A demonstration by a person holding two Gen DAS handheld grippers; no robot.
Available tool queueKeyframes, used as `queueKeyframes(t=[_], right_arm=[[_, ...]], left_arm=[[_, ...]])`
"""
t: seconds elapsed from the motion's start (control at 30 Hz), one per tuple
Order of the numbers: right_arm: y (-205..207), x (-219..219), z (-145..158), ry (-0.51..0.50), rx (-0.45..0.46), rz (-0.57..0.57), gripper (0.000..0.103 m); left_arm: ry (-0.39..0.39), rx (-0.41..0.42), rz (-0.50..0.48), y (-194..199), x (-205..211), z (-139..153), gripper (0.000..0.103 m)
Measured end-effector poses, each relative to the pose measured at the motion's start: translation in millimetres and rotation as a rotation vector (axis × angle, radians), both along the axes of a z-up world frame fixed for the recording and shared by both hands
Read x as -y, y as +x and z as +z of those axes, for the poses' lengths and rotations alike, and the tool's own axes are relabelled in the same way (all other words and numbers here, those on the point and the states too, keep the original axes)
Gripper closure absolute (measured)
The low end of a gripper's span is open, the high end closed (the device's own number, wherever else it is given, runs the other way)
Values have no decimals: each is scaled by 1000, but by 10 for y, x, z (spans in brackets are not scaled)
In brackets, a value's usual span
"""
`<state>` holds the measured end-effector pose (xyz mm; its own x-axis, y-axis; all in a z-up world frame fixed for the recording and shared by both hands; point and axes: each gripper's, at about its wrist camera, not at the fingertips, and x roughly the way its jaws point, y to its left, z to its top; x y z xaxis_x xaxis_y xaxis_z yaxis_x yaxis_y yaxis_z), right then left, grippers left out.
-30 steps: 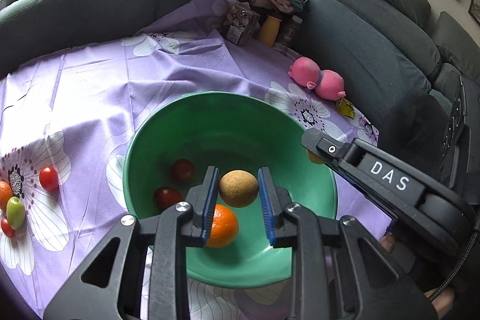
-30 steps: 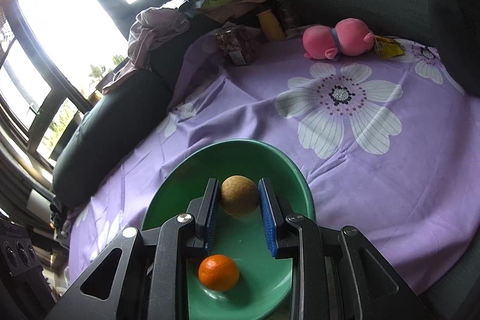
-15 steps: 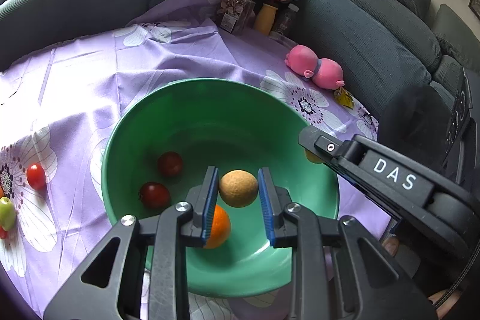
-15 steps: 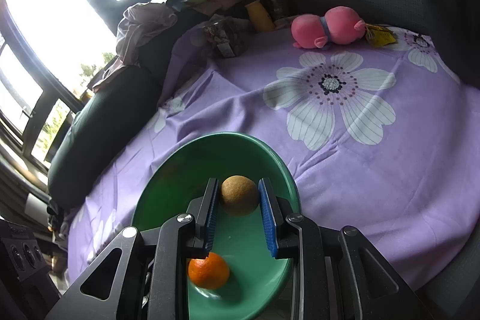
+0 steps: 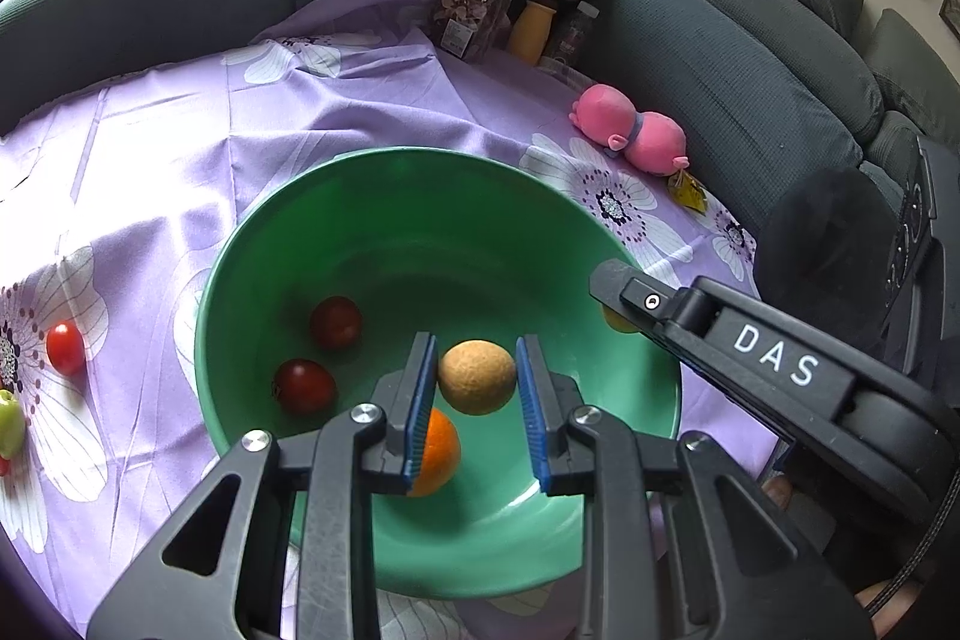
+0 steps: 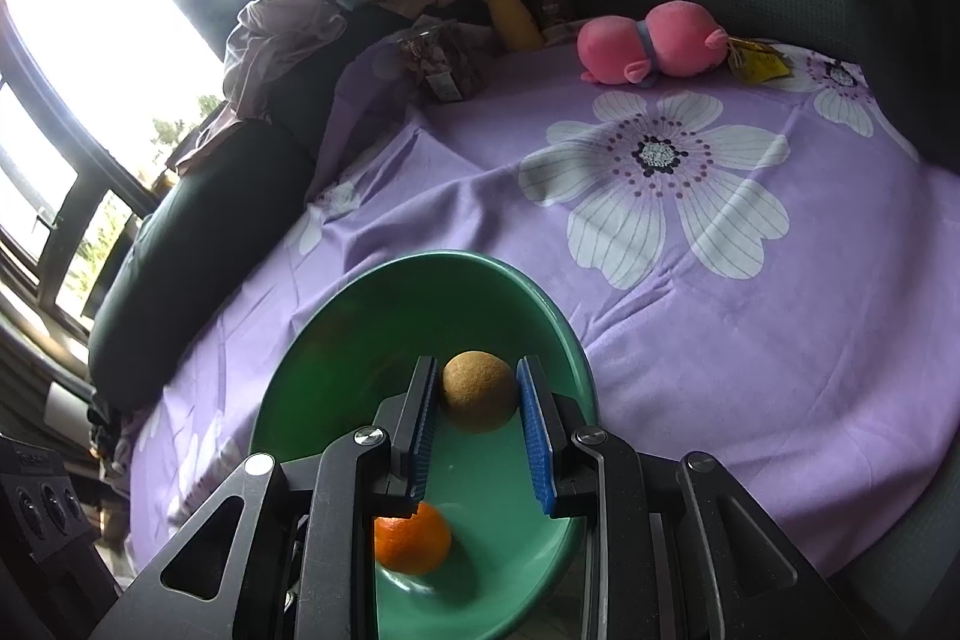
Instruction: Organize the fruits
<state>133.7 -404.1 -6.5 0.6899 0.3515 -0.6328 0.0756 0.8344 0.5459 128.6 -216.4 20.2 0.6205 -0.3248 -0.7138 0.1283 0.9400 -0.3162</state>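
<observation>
A green bowl [image 5: 420, 154] sits on the purple flowered cloth and holds an orange [image 5: 441, 451] and two dark red tomatoes [image 5: 336, 322] [image 5: 304, 386]. My left gripper [image 5: 476, 345] hangs over the bowl, shut on a round brown fruit [image 5: 477, 385]. My right gripper [image 6: 476, 364] is shut on a second brown fruit [image 6: 479, 391] above the bowl's [image 6: 432, 256] near side, with the orange [image 6: 414, 535] below it. In the left wrist view the right gripper [image 5: 618, 304] reaches over the bowl's right rim.
A red tomato [image 5: 65, 347] and a green fruit [image 5: 9, 424] lie on the cloth at the far left. A pink plush toy [image 5: 627, 136], a yellow bottle [image 5: 531, 31] and a snack packet [image 5: 465, 19] sit at the back. A dark sofa [image 5: 750, 58] surrounds the table.
In the left wrist view the bowl has slid slightly left and grown larger. Both grippers still hold their brown fruits and the right wrist view has barely shifted.
</observation>
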Motion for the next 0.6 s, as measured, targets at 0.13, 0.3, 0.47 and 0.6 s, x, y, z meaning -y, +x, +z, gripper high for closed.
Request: queueKeyframes(t=[0.13,0.3,0.47,0.6], right_arm=[[5,-4,-16,1,-11,3,74],[12,-12,-34,-4,-22,5,74],[16,-15,-45,-3,-26,7,74],[16,-23,-45,-5,-26,9,74]], left_arm=[[1,-3,-2,-4,5,-7,76],[1,-10,-1,15,5,-23,76],[0,-14,0,25,3,-32,76],[0,-19,-2,18,3,-50,76]])
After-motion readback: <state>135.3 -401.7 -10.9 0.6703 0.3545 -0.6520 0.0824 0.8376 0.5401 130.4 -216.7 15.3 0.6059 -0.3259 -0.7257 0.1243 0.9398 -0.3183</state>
